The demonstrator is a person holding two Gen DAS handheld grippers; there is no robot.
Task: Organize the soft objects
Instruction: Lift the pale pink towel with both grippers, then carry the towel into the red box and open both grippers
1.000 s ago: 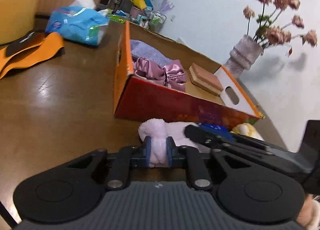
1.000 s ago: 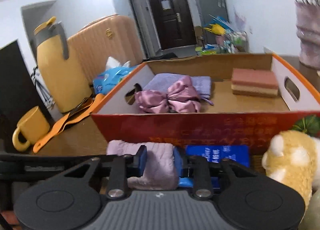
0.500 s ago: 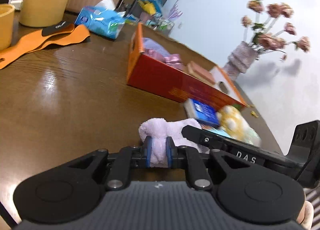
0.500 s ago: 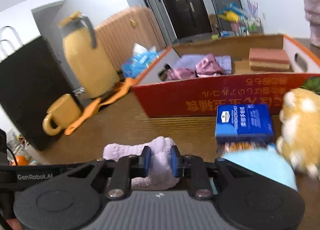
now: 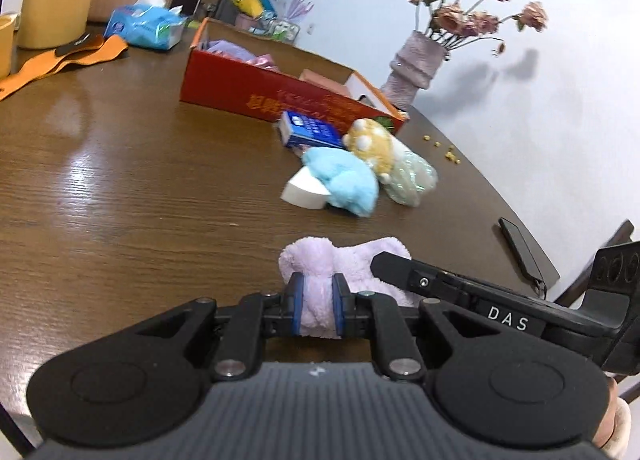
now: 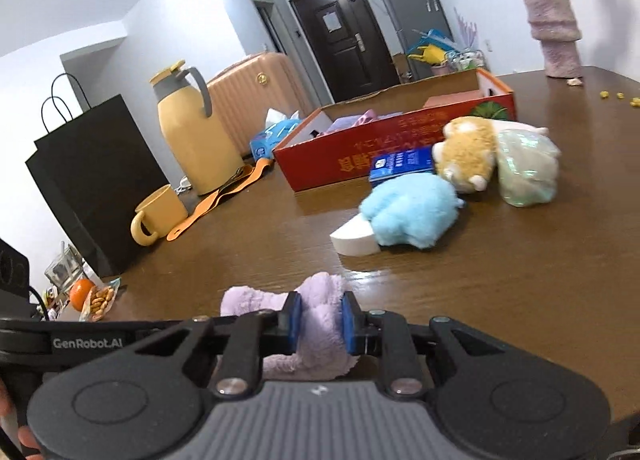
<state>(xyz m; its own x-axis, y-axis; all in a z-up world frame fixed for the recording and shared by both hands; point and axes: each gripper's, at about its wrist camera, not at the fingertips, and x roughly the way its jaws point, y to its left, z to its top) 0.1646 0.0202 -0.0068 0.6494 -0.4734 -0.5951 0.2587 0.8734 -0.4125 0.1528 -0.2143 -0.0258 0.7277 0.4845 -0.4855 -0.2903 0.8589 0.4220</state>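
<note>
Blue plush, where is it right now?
The blue plush lies on the table, in front of the red box, between a white wedge and yellow plush.

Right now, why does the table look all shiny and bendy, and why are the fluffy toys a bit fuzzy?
Left wrist view: a pale glare patch on the table; the fisheye lens curves its edge; the vase casts a soft wall shadow. Right wrist view: the blue plush and yellow plush look slightly smeared, while the lilac towel in the right gripper looks sharper.

"DAS" on right claw (image 5: pixel 506 318) | "GenRobot.AI" on left claw (image 6: pixel 86 343) | red box (image 6: pixel 360 156) print unreadable
</note>
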